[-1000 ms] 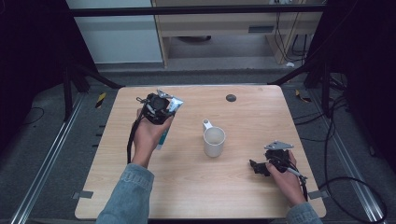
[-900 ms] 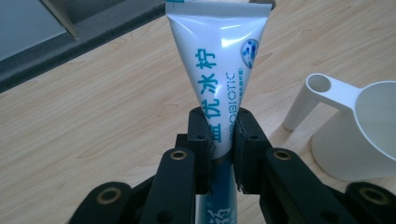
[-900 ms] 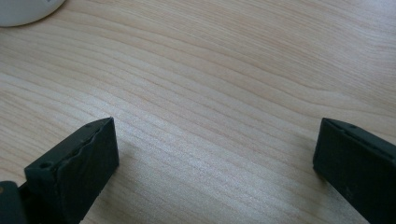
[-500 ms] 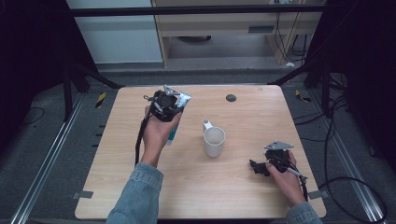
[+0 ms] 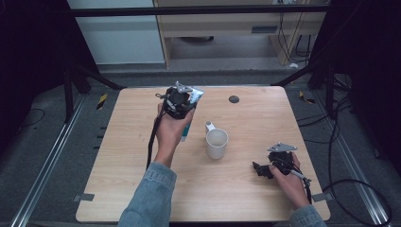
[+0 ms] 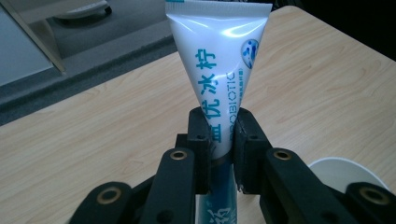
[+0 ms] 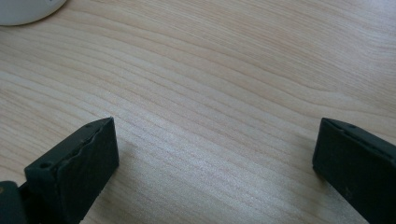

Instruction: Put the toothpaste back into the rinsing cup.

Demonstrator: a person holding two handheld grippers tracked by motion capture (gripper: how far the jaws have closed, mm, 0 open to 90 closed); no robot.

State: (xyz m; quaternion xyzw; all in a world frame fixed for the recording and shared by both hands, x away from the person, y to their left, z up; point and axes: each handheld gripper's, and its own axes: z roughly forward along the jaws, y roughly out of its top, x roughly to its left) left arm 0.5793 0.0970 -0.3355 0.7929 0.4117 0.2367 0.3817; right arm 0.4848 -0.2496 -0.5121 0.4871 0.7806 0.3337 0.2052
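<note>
From the high view I see my left gripper (image 5: 178, 101) raised over the far left-middle of the table (image 5: 118, 189), clamped on a tube (image 5: 188, 124) that hangs below it, crimped end (image 5: 197, 94) up beside the gripper's grey plate. The tube's lower end sits behind my left hand (image 5: 168, 135), so I cannot tell whether it touches the wood. A white mug (image 5: 216, 143) stands just right of that hand, handle toward the far side, nothing between them. A small dark disc (image 5: 233, 99) lies near the far edge, well apart from the mug. My right gripper (image 5: 263, 169) rests low at the near right, jaws pointing left toward the mug across bare wood.

In the left gripper view, the pads (image 6: 201, 135) press on the tube (image 6: 219, 60) from both sides, about midway along its length; the wide crimped end (image 6: 217, 4) points away from me, and blue print runs down its face. The mug's rim (image 6: 348, 170) shows at the lower right, near the jaws.

In the right gripper view, the two pads (image 7: 79, 163) stand wide apart with only wood grain between them. The mug's base (image 7: 28, 9) shows at the top left corner, well clear.
</note>
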